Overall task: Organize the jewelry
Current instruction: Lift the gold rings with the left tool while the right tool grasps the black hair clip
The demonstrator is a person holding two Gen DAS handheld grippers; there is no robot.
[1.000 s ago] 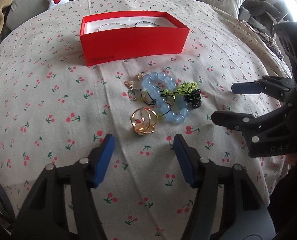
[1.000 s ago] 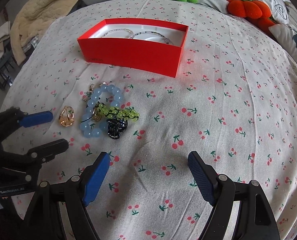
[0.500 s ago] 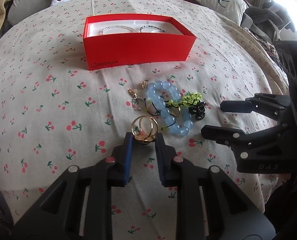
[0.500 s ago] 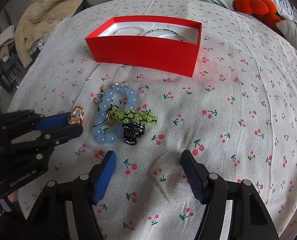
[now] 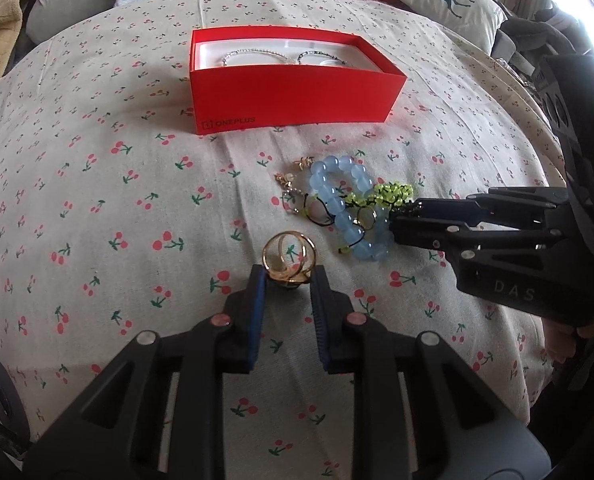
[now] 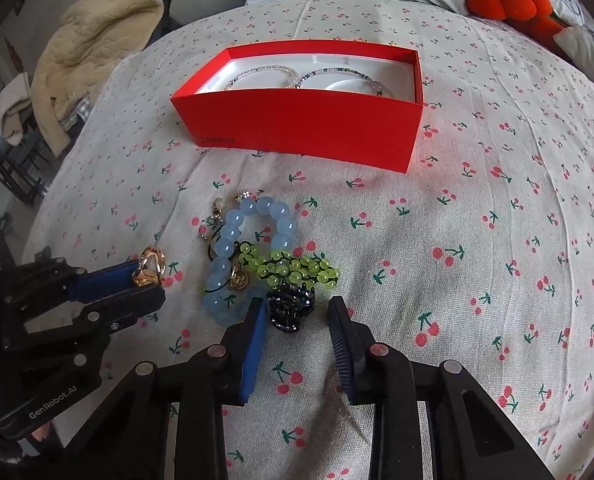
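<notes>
On the cherry-print cloth [image 5: 97, 200], our left gripper [image 5: 287, 280] pinches the gold openwork ring ornament [image 5: 289, 258] between its blue pads. To its right lie the pale-blue bead bracelet [image 6: 233, 252] and yellow-green beaded strand [image 6: 293, 268]. Our right gripper [image 6: 295, 312], part-open, brackets the black hair claw [image 6: 289, 306] without touching; the red cardboard box [image 6: 305, 128] sits beyond
</notes>
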